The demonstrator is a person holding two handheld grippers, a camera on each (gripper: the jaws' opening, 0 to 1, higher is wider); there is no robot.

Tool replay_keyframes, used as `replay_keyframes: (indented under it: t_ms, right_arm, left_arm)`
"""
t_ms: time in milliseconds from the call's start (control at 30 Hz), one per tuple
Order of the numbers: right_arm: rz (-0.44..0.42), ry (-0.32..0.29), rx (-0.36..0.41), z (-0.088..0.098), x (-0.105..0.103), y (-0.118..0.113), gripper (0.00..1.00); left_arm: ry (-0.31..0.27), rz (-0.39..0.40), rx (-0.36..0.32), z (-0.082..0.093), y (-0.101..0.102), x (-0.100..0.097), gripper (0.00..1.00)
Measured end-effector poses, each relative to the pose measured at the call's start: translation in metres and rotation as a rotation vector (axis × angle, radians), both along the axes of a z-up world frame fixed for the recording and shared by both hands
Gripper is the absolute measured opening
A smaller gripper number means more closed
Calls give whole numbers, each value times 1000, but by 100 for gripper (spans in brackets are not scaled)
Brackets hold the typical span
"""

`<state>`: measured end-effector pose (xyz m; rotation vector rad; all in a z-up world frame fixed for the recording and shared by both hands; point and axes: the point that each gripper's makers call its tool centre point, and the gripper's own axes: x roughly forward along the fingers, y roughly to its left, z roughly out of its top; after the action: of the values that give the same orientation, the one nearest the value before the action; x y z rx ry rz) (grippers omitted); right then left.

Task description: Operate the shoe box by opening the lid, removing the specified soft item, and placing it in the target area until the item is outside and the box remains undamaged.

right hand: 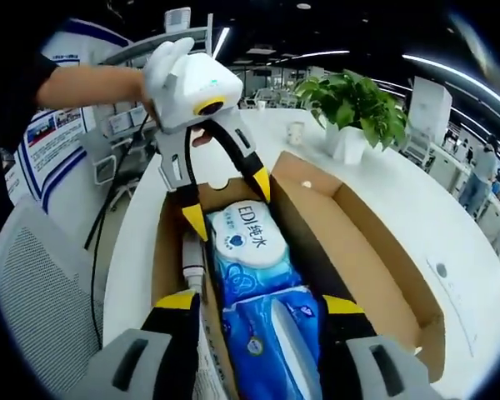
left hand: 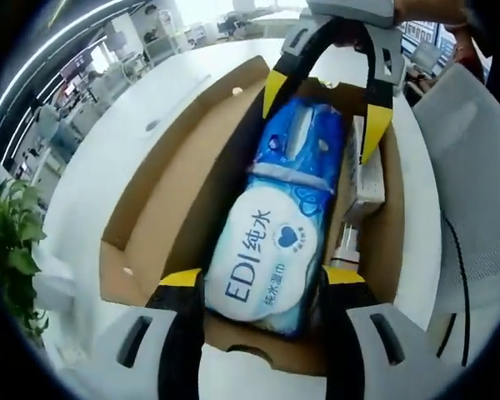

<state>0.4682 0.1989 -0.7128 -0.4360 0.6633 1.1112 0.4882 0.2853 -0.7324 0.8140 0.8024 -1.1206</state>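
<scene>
Box: shoe box (left hand: pixel 179 187) on the white tabletop (left hand: pixel 108 142), lid (right hand: pixel 375 242) already swung open and lying flat beside the tray; cardboard looks intact, no tears visible.
Item: blue wet-wipes pack (left hand: pixel 279 229) marked "EDI", soft plastic, lying lengthwise inside the box, not out yet.
Other contents: white papers or a small carton (left hand: pixel 365 171) wedged at the pack's side, plus a white tube-like thing (right hand: pixel 192 258); too blurred to name.
Left gripper: left gripper (left hand: pixel 262 287) at one end of the pack, yellow-tipped jaws apart with the pack between them, tips close on either side; real clamp or just straddling, cannot tell.
Right gripper: right gripper (right hand: pixel 262 312) at the opposite end, jaws apart and straddling the pack the same way; contact likely but not certain.
Cross view: each gripper shows at the far end of the other's view, a hand (right hand: pixel 162 71) on the left one.
Surroundings: potted plant (right hand: pixel 354 104) and paper cup (right hand: pixel 296 133) at the far side of the tabletop, mesh chair (right hand: pixel 42 275) at the left.
Progress: lid step done; removal at the grasp stage; lift-out and placing in the target area both left.
Risk: pack is squashy, a two-end pinch may let it sag or snag the box wall on the way up.
</scene>
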Motion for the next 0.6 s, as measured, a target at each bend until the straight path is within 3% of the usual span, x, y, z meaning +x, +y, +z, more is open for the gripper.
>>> replay_keyframes:
  t_ms: [300, 600]
  right_arm:
    - [0, 9, 0, -15, 4, 16, 55]
    - [25, -1, 9, -18, 14, 35, 55]
  left_arm:
    - [7, -34, 42, -13, 3, 4, 57]
    - [2, -104, 67, -27, -1, 7, 60]
